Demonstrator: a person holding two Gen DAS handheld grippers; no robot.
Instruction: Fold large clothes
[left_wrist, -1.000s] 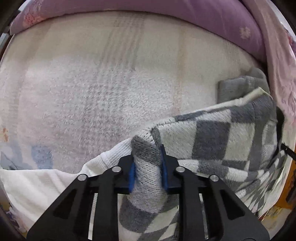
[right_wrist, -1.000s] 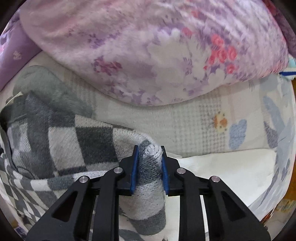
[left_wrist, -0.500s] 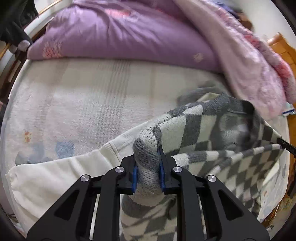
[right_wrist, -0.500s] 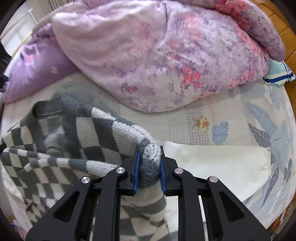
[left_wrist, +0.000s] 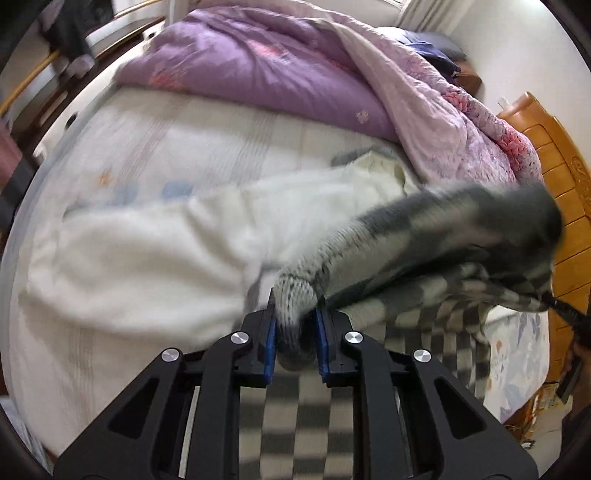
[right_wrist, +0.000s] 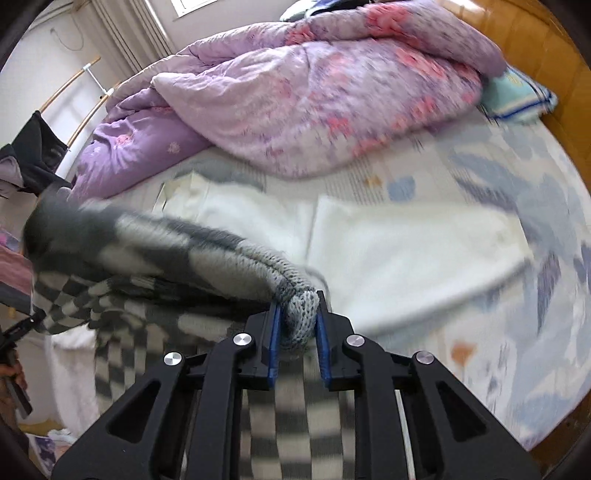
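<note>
A grey-and-white checkered knit sweater (left_wrist: 436, 236) hangs stretched between both grippers above the bed, blurred by motion. My left gripper (left_wrist: 295, 317) is shut on one knit edge of it. My right gripper (right_wrist: 297, 317) is shut on the other edge of the sweater (right_wrist: 166, 243). The rest of the sweater drapes down below the fingers in both views. A white garment (left_wrist: 147, 251) lies flat on the bed beneath; it also shows in the right wrist view (right_wrist: 406, 236).
A purple floral quilt (left_wrist: 295, 62) is piled along the far side of the bed, also in the right wrist view (right_wrist: 314, 92). A wooden headboard (left_wrist: 554, 155) stands at the right. A blue-trimmed pillow (right_wrist: 517, 92) lies by the headboard. The printed bedsheet (right_wrist: 517, 295) surrounds the white garment.
Both grippers have risen and pulled back from the bed, lifting the sweater off the white garment. More of the room and quilt shows now.
</note>
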